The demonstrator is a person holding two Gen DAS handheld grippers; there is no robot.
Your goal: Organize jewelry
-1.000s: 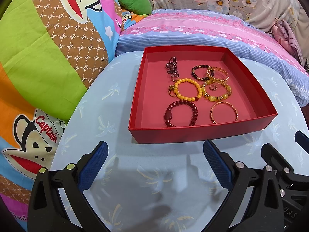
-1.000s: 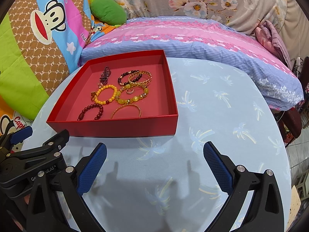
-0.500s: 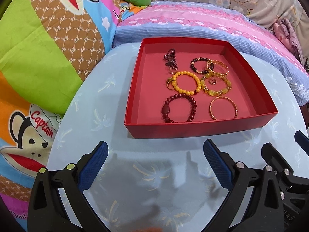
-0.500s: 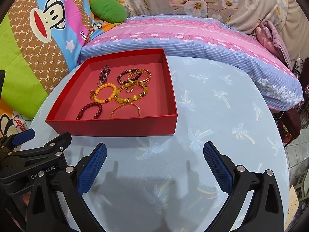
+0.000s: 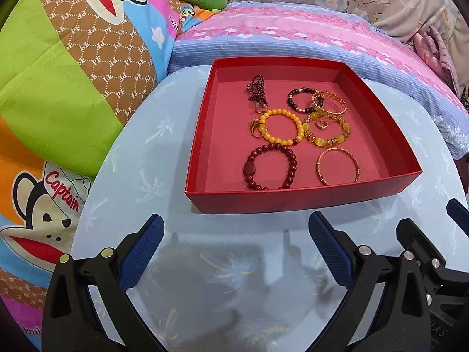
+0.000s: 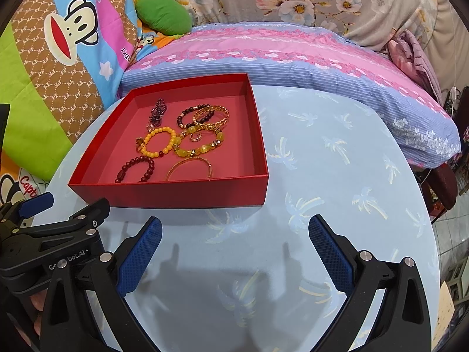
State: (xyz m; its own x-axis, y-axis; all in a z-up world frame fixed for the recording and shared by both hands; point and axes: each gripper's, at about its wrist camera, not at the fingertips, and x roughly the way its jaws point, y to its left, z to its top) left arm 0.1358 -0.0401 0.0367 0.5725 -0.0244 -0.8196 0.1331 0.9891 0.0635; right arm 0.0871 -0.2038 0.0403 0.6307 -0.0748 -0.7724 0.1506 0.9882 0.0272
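A red tray (image 5: 293, 198) (image 6: 176, 196) stands on the round light-blue table. In it lie several bracelets: a dark red bead one (image 5: 271, 165) (image 6: 136, 168), a yellow bead one (image 5: 280, 126) (image 6: 159, 142), a thin gold bangle (image 5: 337, 165) (image 6: 190, 167), a yellow stone one (image 5: 328, 133), a dark bead one (image 5: 302, 99), a gold chain cuff (image 5: 328, 102) and a dark beaded strand (image 5: 258, 91). My left gripper (image 5: 234, 246) is open and empty, in front of the tray. My right gripper (image 6: 234, 248) is open and empty, near the tray's right front corner.
The table (image 6: 337, 161) is edged by a cartoon monkey quilt (image 5: 58, 73) on the left and a pink and blue striped pillow (image 6: 278, 52) behind. A green cushion (image 6: 164, 14) lies at the back. The floor shows past the table's right edge (image 6: 448, 234).
The left gripper has drawn back and up a little, so the tray sits slightly farther away and more from above. The right gripper has barely moved. Both stay open.
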